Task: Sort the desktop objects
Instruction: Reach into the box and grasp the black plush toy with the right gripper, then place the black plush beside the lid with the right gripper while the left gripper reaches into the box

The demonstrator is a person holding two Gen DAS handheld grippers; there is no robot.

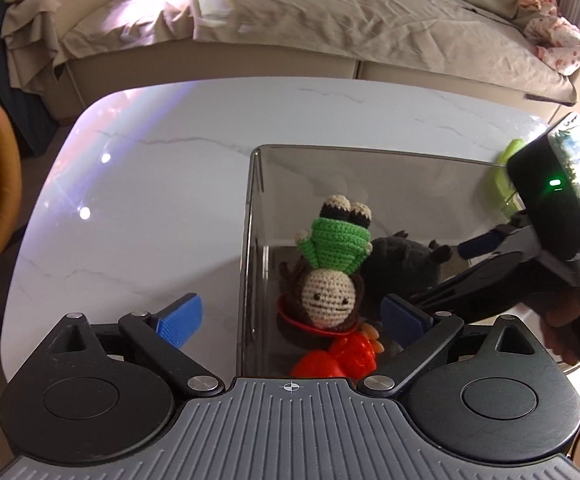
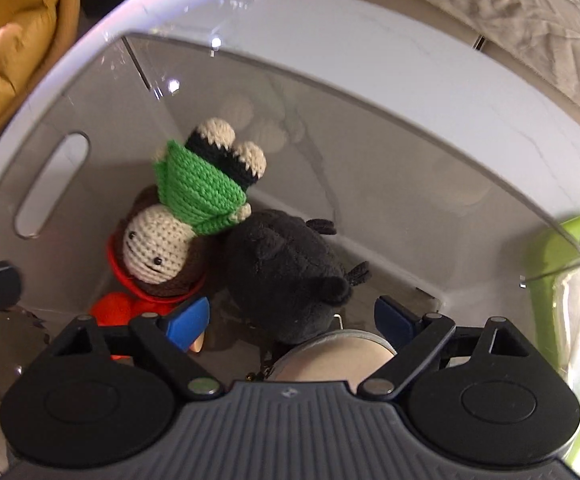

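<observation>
Your left gripper (image 1: 291,320) hangs with its jaws spread and empty over the near-left wall of the clear bin (image 1: 250,216); bare marble table (image 1: 150,184) lies to its left. Your right gripper (image 2: 291,320), also spread and empty, sits inside the bin above the black plush (image 2: 286,272), which touches the upside-down crochet doll (image 2: 178,216).

Right gripper (image 2: 291,320) gapes over black plush (image 2: 290,272); crochet doll (image 2: 186,216) apparently touches it.

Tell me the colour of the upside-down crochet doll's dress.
Bright green. The crochet doll's dress shows best in the right wrist view, inside the clear bin.
</observation>
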